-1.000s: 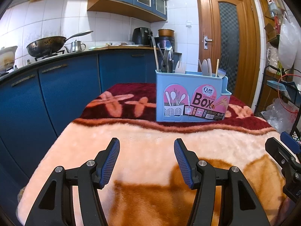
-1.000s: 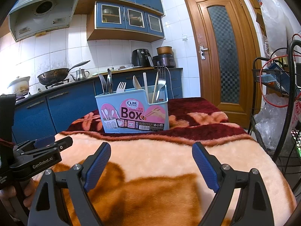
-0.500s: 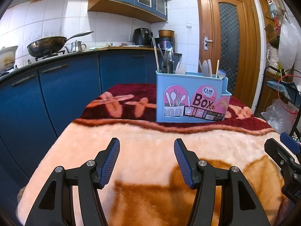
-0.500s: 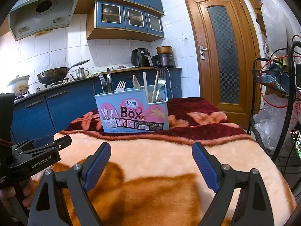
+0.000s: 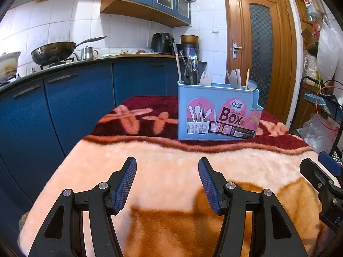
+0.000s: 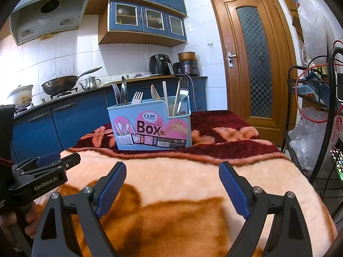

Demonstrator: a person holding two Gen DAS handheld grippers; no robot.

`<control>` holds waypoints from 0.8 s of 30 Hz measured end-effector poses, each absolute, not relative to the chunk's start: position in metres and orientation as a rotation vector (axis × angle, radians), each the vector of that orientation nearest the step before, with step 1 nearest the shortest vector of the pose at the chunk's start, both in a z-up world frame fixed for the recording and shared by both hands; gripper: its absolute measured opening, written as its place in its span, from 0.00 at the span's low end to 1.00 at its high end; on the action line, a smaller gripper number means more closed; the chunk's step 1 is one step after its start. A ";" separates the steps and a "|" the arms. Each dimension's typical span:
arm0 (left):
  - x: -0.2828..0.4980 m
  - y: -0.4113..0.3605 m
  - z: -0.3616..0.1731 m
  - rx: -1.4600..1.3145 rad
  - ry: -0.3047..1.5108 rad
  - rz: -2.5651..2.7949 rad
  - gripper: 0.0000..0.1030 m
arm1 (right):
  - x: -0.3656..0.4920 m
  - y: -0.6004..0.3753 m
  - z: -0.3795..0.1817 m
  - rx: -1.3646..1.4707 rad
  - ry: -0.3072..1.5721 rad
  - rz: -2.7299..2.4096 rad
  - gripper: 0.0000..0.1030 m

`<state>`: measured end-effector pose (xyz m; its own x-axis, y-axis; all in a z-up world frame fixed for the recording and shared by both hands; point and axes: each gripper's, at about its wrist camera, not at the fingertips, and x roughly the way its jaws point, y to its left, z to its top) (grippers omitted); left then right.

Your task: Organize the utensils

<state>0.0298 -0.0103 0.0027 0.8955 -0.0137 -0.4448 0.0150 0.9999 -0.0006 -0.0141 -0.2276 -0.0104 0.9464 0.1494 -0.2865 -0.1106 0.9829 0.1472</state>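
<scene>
Left wrist view puts the left gripper (image 5: 167, 182) low over the plush blanket (image 5: 171, 162), jaws parted with nothing between them. Right gripper (image 6: 172, 187) hovers too, jaws spread wider, also empty. Neither is anywhere near contact.

Beyond both of them stands the blue utensil box (image 6: 150, 124), upright on the dark red band of the blanket, well apart from either pair of jaws. The utensils are in it, all standing on end, long axes near vertical, heads up: dark metal pieces (image 6: 122, 92) at the box's left end, a white fork (image 6: 137, 97) just right of them, a pale spoon (image 6: 154, 93) near the middle, then chopsticks (image 6: 165, 96) and a steel fork (image 6: 183, 90) in the box's right compartment, the fork leaning slightly.

The risk, as I read it: that box sits on soft, yielding pile, so a sideways tug on any handle could tip it. The handles crowd together as well, and wide jaws coming down could catch two at once or knock a neighbour askew.
</scene>
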 end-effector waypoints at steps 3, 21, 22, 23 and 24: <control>0.029 -0.010 0.003 0.003 0.460 -0.014 0.60 | -0.014 -0.228 -0.010 0.130 0.301 0.133 0.87; 0.029 -0.010 0.004 -0.001 0.458 -0.013 0.60 | -0.014 -0.228 -0.010 0.129 0.302 0.133 0.87; 0.028 -0.010 0.003 -0.001 0.458 -0.013 0.60 | -0.014 -0.228 -0.010 0.129 0.302 0.133 0.87; 0.029 -0.010 0.004 -0.001 0.458 -0.014 0.60 | -0.014 -0.228 -0.010 0.129 0.302 0.133 0.87; 0.029 -0.010 0.004 -0.001 0.457 -0.013 0.60 | -0.014 -0.228 -0.010 0.129 0.303 0.133 0.87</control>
<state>0.0290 -0.0103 0.0039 0.8971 -0.0131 -0.4417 0.0126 0.9999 -0.0040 -0.0143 -0.2279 -0.0098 0.9459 0.1498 -0.2878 -0.1111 0.9830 0.1465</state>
